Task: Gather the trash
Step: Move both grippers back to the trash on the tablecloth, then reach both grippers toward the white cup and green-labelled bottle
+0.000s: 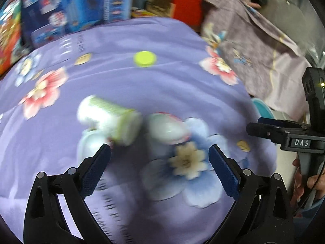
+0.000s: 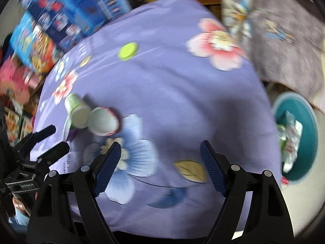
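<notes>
Approaching the tipped cups at frame centre-left, the left gripper holds its jaws wide apart and empty. Straddle one cup across its body (not the rim). The right gripper also gapes empty; bin sits lower right.

You have two paper cups lying on their sides, touching: a green-and-white cup and a red-rimmed white cup, its open mouth showing. A lime-green round lid lies flat, well apart. The teal bin holds crumpled wrappers.
</notes>
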Available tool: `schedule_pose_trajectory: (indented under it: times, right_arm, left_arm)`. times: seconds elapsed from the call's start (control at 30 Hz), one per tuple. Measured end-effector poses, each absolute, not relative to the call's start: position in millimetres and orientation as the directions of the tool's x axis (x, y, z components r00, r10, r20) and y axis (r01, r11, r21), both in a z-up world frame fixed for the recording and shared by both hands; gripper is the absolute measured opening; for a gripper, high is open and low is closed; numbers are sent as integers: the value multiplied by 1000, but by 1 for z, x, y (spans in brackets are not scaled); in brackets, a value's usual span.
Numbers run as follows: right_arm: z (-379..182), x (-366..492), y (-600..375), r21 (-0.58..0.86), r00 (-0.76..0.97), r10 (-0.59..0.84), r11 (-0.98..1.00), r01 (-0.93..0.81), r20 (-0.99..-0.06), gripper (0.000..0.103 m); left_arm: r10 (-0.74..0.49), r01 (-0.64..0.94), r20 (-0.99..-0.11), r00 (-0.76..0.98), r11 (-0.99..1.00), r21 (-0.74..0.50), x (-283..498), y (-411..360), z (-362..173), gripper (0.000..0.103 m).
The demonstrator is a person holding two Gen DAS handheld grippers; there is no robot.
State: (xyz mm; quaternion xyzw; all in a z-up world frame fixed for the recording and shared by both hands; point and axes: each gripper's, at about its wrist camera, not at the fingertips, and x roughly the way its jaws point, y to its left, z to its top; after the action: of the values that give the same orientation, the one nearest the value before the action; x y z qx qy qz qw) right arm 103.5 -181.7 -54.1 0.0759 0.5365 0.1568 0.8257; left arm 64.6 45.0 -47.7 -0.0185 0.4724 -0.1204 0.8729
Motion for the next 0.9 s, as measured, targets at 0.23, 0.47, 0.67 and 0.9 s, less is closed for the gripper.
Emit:
schedule_pose_trajectory:
  times: [0.23,0.47,0.67,0.9]
  right_arm:
    - [-66,126,-111,270,282,360,911,-312,-889,77]
    - [-81,143,-72,244,229,343,895,-372,-911,77]
    - [-96,153,-55,230,191,323,890,-393,-927,77]
    - [-106,165,-48,224,209,323,892,-393,-923,77]
  left_arm:
    - [-176,88,-830,529,984,-153,62,109,-69,97]
    - [-190,6,-849,492,976,-216,64,152,-91,97]
    - [-208,29,-849,486,975,-222,68,154,-95,97]
    - [-213,8,-853,476,971,-238,71,163,-100,97]
